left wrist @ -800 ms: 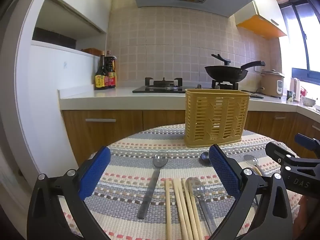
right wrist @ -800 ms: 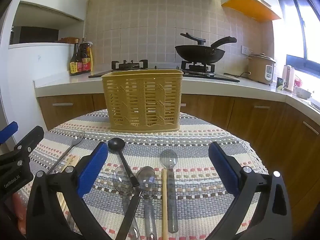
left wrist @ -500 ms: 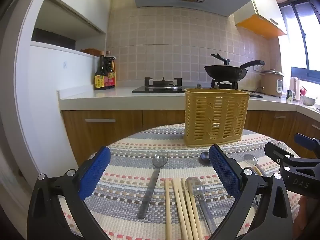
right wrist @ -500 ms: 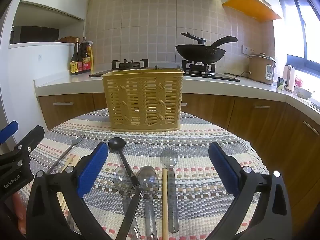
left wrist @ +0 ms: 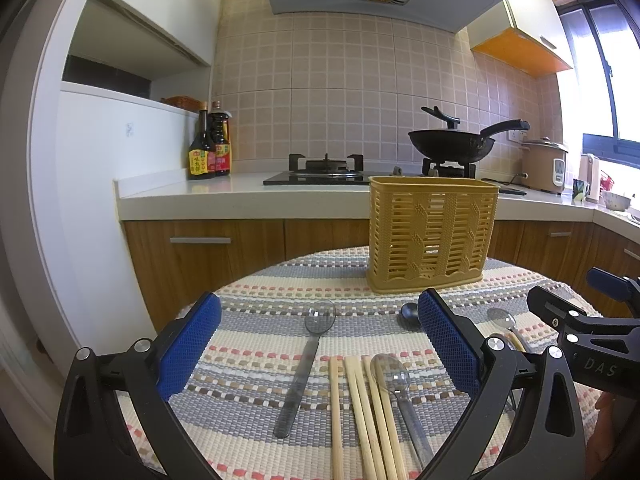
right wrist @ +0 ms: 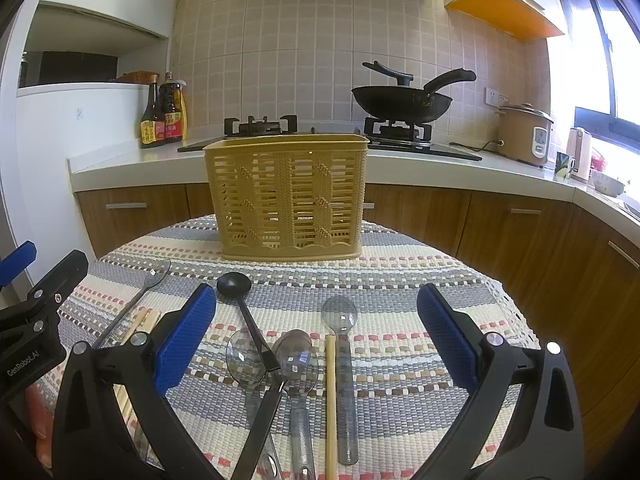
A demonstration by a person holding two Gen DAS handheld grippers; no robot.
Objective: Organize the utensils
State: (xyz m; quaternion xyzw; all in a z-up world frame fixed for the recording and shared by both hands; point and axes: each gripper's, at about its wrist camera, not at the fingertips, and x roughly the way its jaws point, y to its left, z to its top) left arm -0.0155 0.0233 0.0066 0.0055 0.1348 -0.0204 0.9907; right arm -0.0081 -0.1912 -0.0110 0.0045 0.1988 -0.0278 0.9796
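Nothing has moved since the earlier frames | left gripper (left wrist: 318, 350) and right gripper (right wrist: 316, 336) both wide, holding nothing, hovering at the table's near edge | spoons (right wrist: 339, 316), chopsticks (left wrist: 362, 404) lie flat mid-cloth, handles toward grippers for pickup | yellow basket (right wrist: 286, 196) upright at far edge, seemingly unfilled

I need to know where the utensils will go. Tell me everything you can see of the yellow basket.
The yellow basket is a tall rectangular holder, seemingly plastic, with slatted, woven-patterned walls, a plain rim and a wavy-edged base. It stands upright at the far side of the striped tablecloth, beyond the loose utensils. Through the slats it looks empty. Nothing touches it except the cloth beneath; neither gripper is near it.
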